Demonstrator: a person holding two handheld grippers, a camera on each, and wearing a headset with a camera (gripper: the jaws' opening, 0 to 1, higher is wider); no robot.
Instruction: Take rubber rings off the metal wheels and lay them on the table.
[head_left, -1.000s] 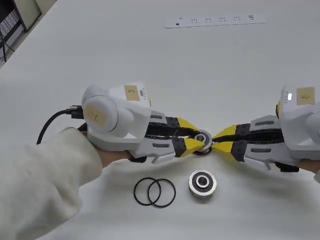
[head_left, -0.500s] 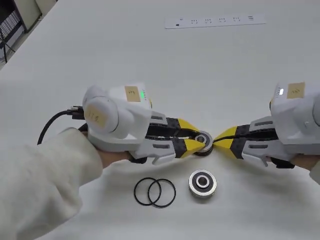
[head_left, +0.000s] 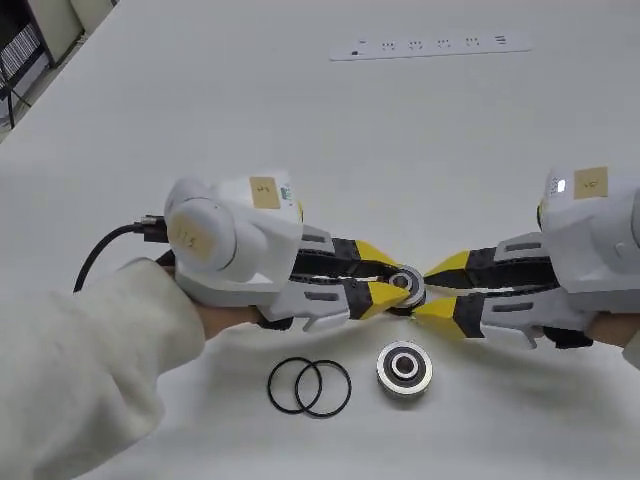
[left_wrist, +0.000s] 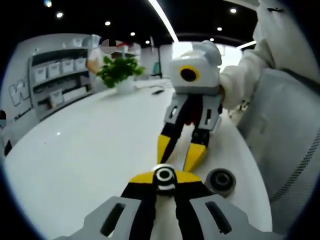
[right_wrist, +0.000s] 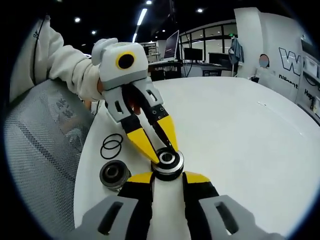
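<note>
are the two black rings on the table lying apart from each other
No, the two rubber rings overlap, one crossing the other.

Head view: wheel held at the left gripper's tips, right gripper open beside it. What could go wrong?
1. The left gripper pinches the metal wheel at its very tips; a tug from the open right gripper could pull it free and drop it.
2. The loose wheel and two rubber rings lie close by; a dropped wheel might knock them.

Left tool (head_left: 401, 282) and right tool (head_left: 423, 290) are white, yellow-tipped; sleeve (head_left: 75, 375) is cream.
</note>
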